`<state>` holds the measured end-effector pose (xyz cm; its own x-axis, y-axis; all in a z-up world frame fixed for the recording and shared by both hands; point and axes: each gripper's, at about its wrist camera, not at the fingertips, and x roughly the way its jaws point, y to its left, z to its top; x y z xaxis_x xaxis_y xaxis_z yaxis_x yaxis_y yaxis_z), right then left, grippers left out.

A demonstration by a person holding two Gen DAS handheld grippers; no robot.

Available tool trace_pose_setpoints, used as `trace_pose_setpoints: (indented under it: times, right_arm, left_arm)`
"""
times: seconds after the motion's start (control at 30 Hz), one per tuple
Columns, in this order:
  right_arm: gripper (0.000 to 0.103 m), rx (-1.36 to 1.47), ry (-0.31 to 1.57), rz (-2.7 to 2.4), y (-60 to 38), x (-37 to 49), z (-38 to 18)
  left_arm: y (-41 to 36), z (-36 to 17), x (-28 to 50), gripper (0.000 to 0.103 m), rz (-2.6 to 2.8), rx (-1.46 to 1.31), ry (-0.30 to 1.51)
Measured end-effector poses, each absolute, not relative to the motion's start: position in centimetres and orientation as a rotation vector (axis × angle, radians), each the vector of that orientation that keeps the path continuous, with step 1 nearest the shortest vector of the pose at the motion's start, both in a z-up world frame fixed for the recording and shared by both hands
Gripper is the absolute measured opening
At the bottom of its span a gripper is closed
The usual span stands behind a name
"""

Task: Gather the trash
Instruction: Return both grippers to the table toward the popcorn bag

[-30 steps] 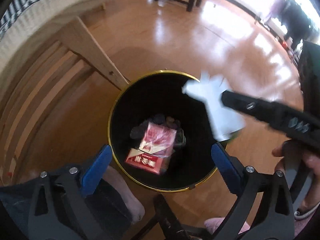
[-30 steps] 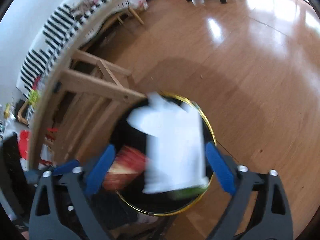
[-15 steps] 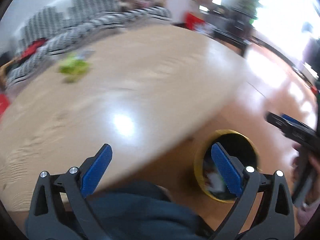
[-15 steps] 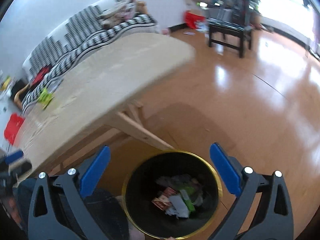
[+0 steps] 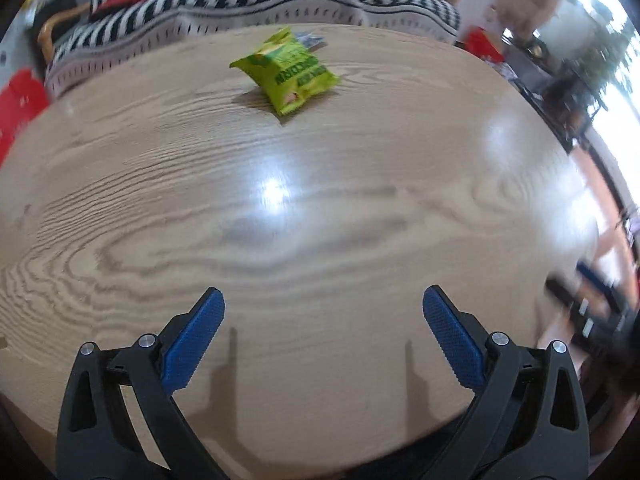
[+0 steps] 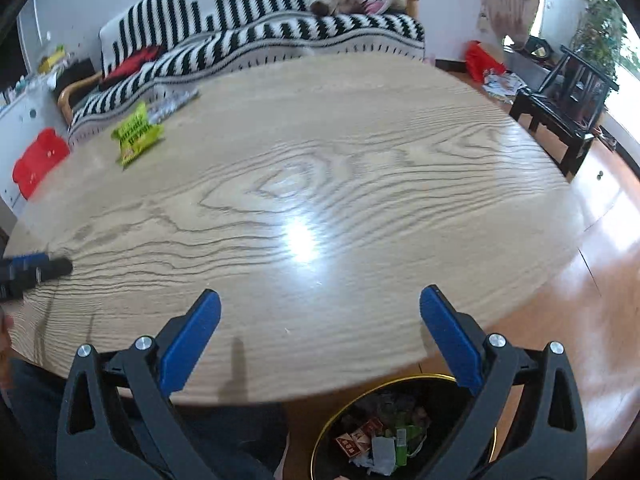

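Note:
A green snack packet [image 5: 286, 71] lies on the far side of the wooden table [image 5: 320, 220]; it also shows in the right wrist view [image 6: 137, 134] at the far left. Behind it lies a clear crinkled wrapper [image 6: 173, 103]. My left gripper [image 5: 323, 308] is open and empty over the table's near edge. My right gripper [image 6: 319, 307] is open and empty over the near right edge. A black bin with a gold rim [image 6: 320, 438] stands on the floor below the table, holding several pieces of trash [image 6: 380, 438].
A striped sofa [image 6: 280, 32] runs behind the table. A dark wooden chair [image 6: 560, 96] stands at the right on the wooden floor [image 6: 608, 248]. A red object [image 6: 36, 162] sits at far left. The other gripper shows blurred at the edge [image 5: 588, 312].
The white paper left my right gripper and fell into the bin. Both grippers rose from above the bin to above the table top, facing the green packet.

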<state>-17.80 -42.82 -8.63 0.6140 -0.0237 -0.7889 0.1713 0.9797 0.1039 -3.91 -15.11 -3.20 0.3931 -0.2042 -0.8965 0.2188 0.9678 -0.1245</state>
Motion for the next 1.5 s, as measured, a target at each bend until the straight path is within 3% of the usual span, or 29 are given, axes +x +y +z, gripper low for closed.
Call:
trace_pose_setpoints:
  times: [0.2, 0.53, 0.87, 1.2, 1.3, 1.5]
  right_arm:
    - [0.097, 0.095, 0.926, -0.139, -42.7, -16.5, -9.5]
    - [0.097, 0.059, 0.906, -0.075, -43.3, -10.4, -9.6]
    - [0.098, 0.046, 0.937, -0.032, -44.3, -4.4, -9.4]
    - [0.098, 0.05, 0.936, -0.029, -42.4, 0.5, -9.2]
    - [0.098, 0.082, 0.959, -0.051, -41.8, 2.6, -9.0]
    - [0.098, 0.412, 0.973, 0.033, -40.4, 7.0, -7.3]
  left_arm:
    - [-14.9, -4.8, 1.4, 0.097, -0.187, -0.124, 1.213]
    - [-18.0, -5.5, 7.1, 0.097, -0.132, 0.113, 1.183]
    - [-17.1, -4.9, 15.4, 0.097, -0.143, -0.084, 1.23]
    - [-13.9, -5.8, 16.9, 0.097, -0.084, 0.077, 1.181]
    - [-12.2, -5.6, 17.5, 0.097, -0.086, 0.081, 1.203]
    - [-11.1, -5.5, 18.5, 0.097, -0.164, 0.142, 1.255]
